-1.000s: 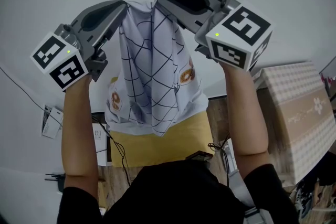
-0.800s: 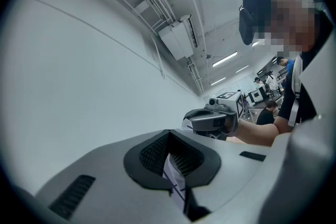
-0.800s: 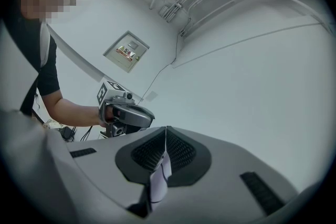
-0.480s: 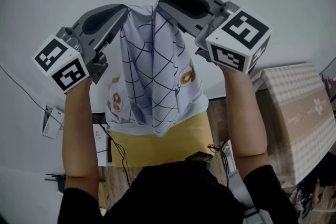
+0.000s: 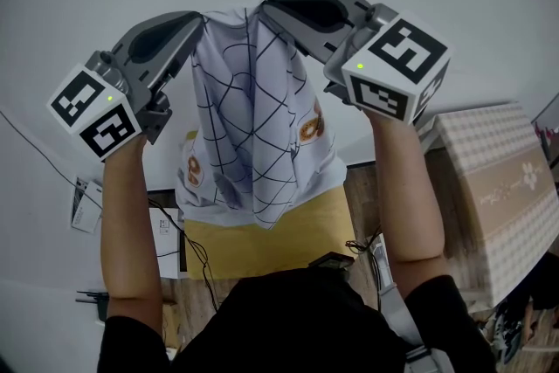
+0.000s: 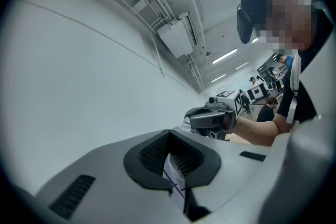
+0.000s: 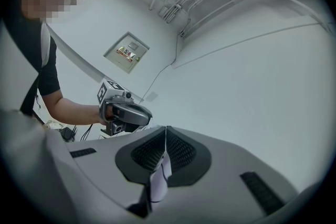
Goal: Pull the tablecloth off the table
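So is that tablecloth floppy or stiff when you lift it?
Probably floppy: the tablecloth hangs in soft folds between the left gripper and the right gripper. It is likely light too, since just two pinched edges hold it up.

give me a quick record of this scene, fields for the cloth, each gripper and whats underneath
tablecloth: white, dark grid lines, round orange prints; hangs bunched from both grippers
left gripper: shut on the tablecloth's top edge
right gripper: shut on the tablecloth's top edge, close beside the left
underneath: yellow surface below the hem; contact cannot be told
far right: patterned box
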### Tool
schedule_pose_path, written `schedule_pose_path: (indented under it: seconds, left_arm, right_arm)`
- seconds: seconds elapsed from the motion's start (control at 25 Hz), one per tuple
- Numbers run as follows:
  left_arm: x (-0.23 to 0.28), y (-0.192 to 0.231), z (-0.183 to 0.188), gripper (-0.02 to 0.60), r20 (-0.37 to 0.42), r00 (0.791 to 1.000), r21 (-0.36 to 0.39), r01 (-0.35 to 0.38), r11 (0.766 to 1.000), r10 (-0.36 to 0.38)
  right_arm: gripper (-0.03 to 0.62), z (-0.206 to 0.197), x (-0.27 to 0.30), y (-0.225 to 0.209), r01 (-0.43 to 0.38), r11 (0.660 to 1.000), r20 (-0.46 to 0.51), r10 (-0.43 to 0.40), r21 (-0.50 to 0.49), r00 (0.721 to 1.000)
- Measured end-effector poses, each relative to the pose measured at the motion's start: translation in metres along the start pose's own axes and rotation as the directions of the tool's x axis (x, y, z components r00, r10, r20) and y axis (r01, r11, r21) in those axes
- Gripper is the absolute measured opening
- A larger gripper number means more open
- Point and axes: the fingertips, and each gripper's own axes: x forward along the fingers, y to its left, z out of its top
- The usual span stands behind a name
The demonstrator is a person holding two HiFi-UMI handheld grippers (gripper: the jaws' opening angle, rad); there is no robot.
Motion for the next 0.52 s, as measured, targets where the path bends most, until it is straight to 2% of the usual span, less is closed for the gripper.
schedule_pose_path:
  seconds: [0.52]
  left_arm:
    - [0.0000, -0.0006, 0.0025, 0.014, -0.002, 1.000, 0.004, -0.014, 1.000, 0.014]
  right_arm:
    - [0.020, 0.0017, -0.0056, -0.0024, -0.002, 1.000, -0.001, 0.002, -0.004, 1.000]
